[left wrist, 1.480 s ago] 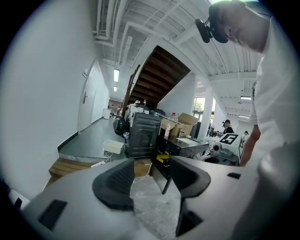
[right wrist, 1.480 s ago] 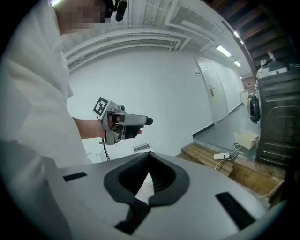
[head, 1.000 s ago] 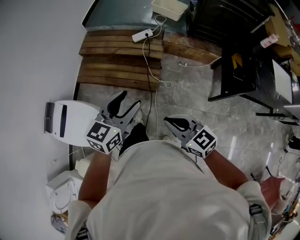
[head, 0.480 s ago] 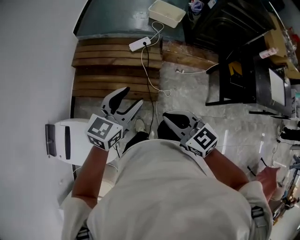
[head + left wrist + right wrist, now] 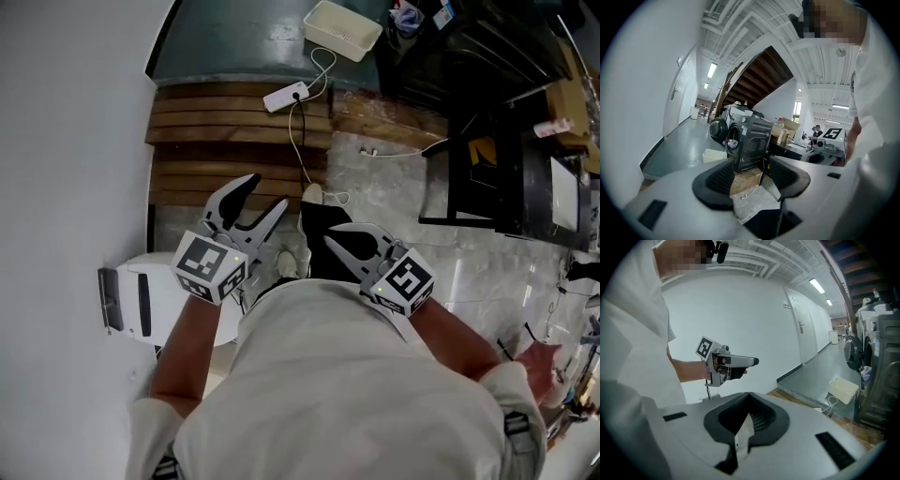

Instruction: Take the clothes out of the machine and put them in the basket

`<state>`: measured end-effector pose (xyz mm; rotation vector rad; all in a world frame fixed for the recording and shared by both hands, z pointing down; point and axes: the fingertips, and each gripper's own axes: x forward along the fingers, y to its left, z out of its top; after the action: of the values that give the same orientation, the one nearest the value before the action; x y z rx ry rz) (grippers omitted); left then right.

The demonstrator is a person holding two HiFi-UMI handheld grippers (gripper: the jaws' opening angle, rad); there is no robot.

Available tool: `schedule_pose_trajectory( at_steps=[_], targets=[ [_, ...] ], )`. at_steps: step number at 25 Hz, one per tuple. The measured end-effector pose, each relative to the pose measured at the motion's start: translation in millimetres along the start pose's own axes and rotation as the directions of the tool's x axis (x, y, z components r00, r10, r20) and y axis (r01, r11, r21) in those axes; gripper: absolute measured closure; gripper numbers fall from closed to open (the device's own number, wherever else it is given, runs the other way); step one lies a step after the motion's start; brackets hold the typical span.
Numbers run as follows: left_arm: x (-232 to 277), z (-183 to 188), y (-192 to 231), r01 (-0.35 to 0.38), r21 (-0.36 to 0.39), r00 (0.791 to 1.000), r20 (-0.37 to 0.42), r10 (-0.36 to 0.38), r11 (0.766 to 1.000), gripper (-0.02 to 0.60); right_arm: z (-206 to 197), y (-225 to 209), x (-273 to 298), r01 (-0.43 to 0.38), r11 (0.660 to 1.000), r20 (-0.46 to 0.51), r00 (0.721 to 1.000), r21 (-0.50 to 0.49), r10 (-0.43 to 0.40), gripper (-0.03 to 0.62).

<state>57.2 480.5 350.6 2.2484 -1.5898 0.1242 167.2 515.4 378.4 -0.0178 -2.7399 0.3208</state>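
On the floor the white basket is closer now, left tongs apart, right tongs together.

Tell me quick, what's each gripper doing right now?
Left gripper: open, nothing between the jaws.
Right gripper: shut, holding nothing.

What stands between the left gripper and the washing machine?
Nothing upright. The left gripper, fingers apart and empty, faces the dark washing machine. Only a wooden slatted platform carrying a power strip lies on the floor between; the white basket sits beside the machine.
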Motion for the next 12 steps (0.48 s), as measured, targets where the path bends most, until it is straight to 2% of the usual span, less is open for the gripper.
schedule_pose_trajectory(
  at_steps=[6, 12],
  targets=[
    [85.5, 33.7, 55.8, 0.021, 0.021, 0.998, -0.051, -0.02, 1.0, 0.354, 23.6, -107.1, 30.9, 0.0, 1.0, 0.029, 1.0, 0.027, -0.001, 0.591],
    [175.7, 102.3, 95.3, 0.025, 0.05, 0.995, -0.099, -0.02, 0.998, 0.354, 77.6, -211.2, 39.2, -0.01, 0.999, 0.051, 0.999, 0.038, 0.008, 0.591]
  ],
)
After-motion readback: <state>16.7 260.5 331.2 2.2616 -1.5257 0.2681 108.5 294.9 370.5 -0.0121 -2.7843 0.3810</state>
